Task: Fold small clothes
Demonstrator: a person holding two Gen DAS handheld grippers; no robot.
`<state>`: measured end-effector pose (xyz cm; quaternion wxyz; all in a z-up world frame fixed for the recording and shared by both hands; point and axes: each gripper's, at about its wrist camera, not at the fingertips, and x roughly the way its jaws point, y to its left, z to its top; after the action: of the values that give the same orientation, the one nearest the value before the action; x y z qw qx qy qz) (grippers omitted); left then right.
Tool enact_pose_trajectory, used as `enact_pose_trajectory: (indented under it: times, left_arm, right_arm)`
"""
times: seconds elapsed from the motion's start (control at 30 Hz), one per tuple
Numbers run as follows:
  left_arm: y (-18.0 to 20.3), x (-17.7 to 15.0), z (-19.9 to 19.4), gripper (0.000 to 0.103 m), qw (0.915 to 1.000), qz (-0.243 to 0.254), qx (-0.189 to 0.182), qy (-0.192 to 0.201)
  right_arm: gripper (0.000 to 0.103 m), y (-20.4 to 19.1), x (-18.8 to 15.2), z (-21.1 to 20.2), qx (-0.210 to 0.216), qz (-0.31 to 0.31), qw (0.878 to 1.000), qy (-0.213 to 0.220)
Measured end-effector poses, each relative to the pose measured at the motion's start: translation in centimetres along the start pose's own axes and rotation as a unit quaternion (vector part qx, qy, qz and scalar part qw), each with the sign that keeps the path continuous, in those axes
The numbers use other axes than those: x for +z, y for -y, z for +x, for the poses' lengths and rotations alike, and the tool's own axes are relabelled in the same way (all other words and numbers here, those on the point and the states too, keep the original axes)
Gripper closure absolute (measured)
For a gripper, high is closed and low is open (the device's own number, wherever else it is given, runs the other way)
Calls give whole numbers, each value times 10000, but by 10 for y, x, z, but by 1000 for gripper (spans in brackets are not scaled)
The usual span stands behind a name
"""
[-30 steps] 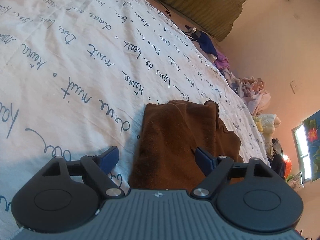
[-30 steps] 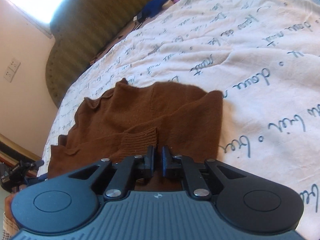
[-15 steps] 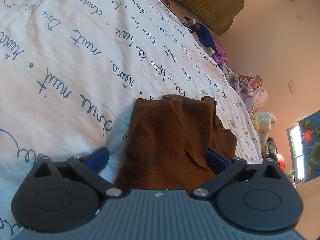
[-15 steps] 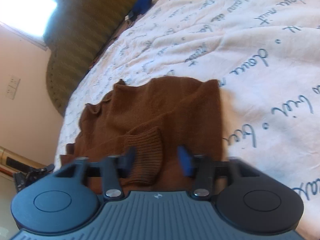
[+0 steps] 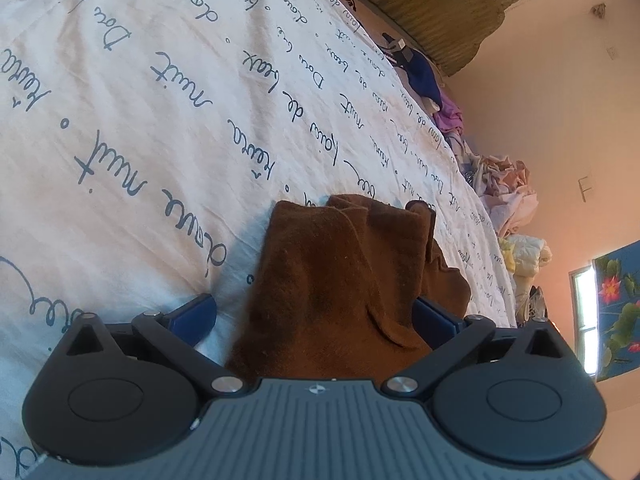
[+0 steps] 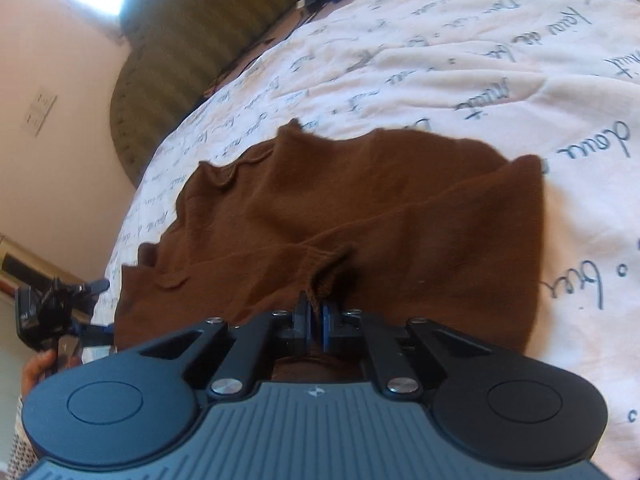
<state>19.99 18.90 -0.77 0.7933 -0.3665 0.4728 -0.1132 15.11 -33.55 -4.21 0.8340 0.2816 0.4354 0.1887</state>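
Right tongs point(image 6: 315, 312) pinching ribbed cuff of brown sweater point(image 6: 360, 216); left tongs point(image 5: 314, 314) spread, straddling its near edge on the bed sheet point(image 5: 140, 120). Suggest closing left before lifting, keep both corners level

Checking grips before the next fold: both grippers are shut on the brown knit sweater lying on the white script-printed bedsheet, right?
Not quite. Only the right gripper is shut on the brown knit sweater; the left wrist view shows the left gripper open, straddling it. The white script-printed bedsheet part holds.
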Motion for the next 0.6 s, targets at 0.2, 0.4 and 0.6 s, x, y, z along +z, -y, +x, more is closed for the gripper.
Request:
enact_pose_trajectory:
  times: [0.2,0.4,0.6]
  left_arm:
    - [-1,1,-12,1,9999,-68,-63,60]
    - [6,-1,-13,1,9999,77,19,84]
    - [11,0,-3,1,9992,212,306,159]
  right_arm:
    - [99,-45,11,-42,208,-535,9967,566]
    - [99,-53,24,-78,33,-815,9931,844]
    - [99,-11,24,-74,-416,-518,9948,773]
